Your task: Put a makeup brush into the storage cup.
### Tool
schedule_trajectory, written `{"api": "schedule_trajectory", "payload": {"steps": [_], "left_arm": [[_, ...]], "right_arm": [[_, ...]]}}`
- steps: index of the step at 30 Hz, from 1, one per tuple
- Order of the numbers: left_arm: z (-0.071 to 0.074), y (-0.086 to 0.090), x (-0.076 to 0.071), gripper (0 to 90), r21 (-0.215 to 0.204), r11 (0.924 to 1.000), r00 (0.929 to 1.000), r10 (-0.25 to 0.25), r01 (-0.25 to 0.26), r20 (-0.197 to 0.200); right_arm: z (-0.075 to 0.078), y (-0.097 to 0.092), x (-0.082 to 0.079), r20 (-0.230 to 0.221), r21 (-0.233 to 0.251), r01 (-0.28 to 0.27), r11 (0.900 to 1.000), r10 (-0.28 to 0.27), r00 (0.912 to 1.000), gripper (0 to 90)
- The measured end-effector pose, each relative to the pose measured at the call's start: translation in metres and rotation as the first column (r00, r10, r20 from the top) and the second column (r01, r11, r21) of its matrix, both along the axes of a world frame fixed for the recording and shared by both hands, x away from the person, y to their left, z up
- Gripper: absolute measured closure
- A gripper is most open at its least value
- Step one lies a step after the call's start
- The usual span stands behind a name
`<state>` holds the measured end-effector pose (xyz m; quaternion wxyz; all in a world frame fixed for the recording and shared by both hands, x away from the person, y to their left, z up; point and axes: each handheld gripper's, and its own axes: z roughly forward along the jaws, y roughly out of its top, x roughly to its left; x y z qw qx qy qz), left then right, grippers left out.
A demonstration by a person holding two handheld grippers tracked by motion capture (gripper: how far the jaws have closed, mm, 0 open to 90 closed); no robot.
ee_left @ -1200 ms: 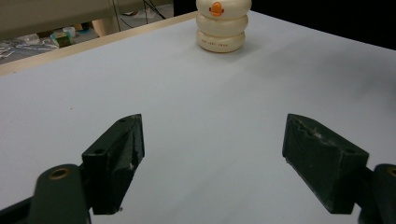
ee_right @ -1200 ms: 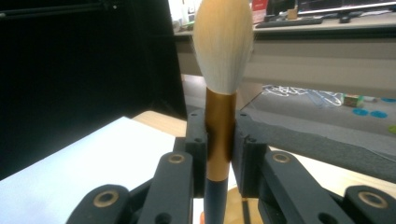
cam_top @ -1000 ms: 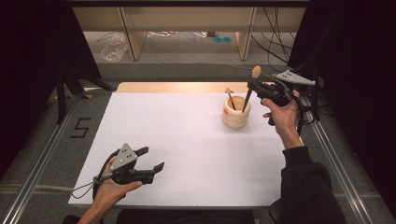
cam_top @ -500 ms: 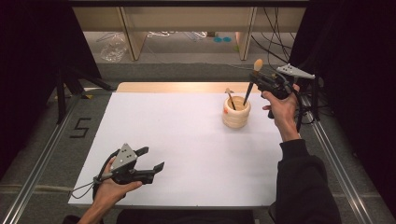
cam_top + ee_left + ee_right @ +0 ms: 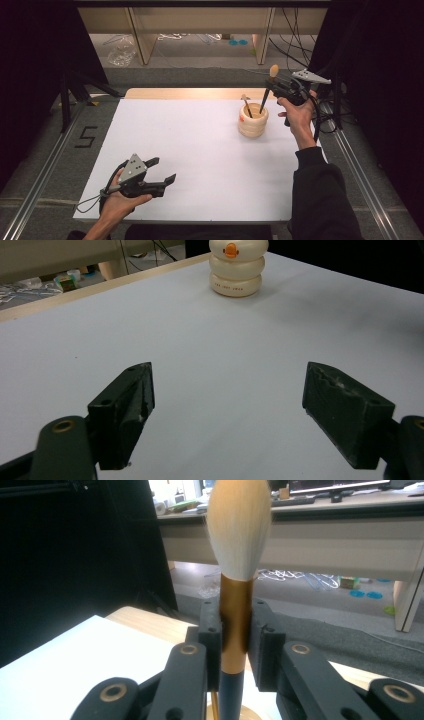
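Observation:
A cream ribbed holder (image 5: 253, 120) stands on the white table (image 5: 190, 145) at the right; in the left gripper view the holder (image 5: 236, 267) shows an orange mark. A small brush (image 5: 246, 105) leans inside it. My right gripper (image 5: 276, 87) is shut on a large makeup brush (image 5: 268, 89), bristles up, with its dark handle reaching down into the holder. In the right gripper view the pads clamp the gold ferrule of the brush (image 5: 236, 615). My left gripper (image 5: 164, 170) rests at the front left, jaws wide apart with nothing between them (image 5: 227, 410).
A wooden strip (image 5: 180, 93) borders the table's far edge. Metal rails (image 5: 45, 175) run along both sides. Shelving legs and cables (image 5: 300, 45) stand beyond the table. A "5" marking (image 5: 85, 136) lies left of the table.
The right gripper has carried the large brush away from me and slightly down, so the handle now points into the holder. The left gripper has stayed still.

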<state>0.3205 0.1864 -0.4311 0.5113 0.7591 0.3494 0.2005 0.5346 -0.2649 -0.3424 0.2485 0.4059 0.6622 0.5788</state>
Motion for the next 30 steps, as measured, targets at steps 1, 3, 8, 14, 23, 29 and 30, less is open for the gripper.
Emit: {"api": "schedule_trajectory", "payload": {"steps": [1, 3, 8, 14, 23, 29, 30], "left_arm": [[0.000, 0.000, 0.000, 20.8, 0.001, 1.0000, 1.0000, -0.001, 0.001, 0.000], [0.000, 0.000, 0.000, 20.8, 0.001, 1.0000, 1.0000, -0.001, 0.001, 0.002], [0.000, 0.000, 0.000, 20.8, 0.002, 1.0000, 1.0000, -0.001, 0.001, 0.001], [0.000, 0.000, 0.001, 20.9, 0.003, 1.0000, 0.9999, -0.008, 0.008, 0.007], [0.001, 0.000, 0.000, 20.9, 0.004, 1.0000, 1.0000, -0.002, 0.002, 0.007], [0.000, 0.001, 0.000, 20.9, 0.000, 1.0000, 1.0000, 0.004, -0.004, 0.000], [0.001, 0.001, 0.000, 20.9, -0.002, 1.0000, 1.0000, 0.004, -0.004, 0.002]], "right_arm": [[-0.001, 0.000, 0.000, -0.004, -0.007, 0.000, 1.0000, 0.000, 1.0000, 79.3], [-0.003, 0.000, 0.001, -0.011, -0.001, 0.004, 1.0000, -0.004, 0.9999, 79.3], [-0.012, 0.002, 0.006, -0.017, 0.006, -0.008, 0.9999, 0.009, 0.9998, 79.3], [-0.020, 0.007, 0.008, -0.034, -0.022, -0.011, 0.9997, 0.011, 0.9994, 79.3], [-0.029, 0.010, 0.011, -0.057, -0.052, -0.014, 0.9986, 0.011, 0.9983, 79.3], [-0.040, 0.008, 0.013, -0.084, -0.055, -0.005, 0.9985, 0.000, 0.9965, 79.3], [-0.042, 0.007, 0.014, -0.089, -0.051, -0.010, 0.9987, 0.006, 0.9960, 79.3]]}}
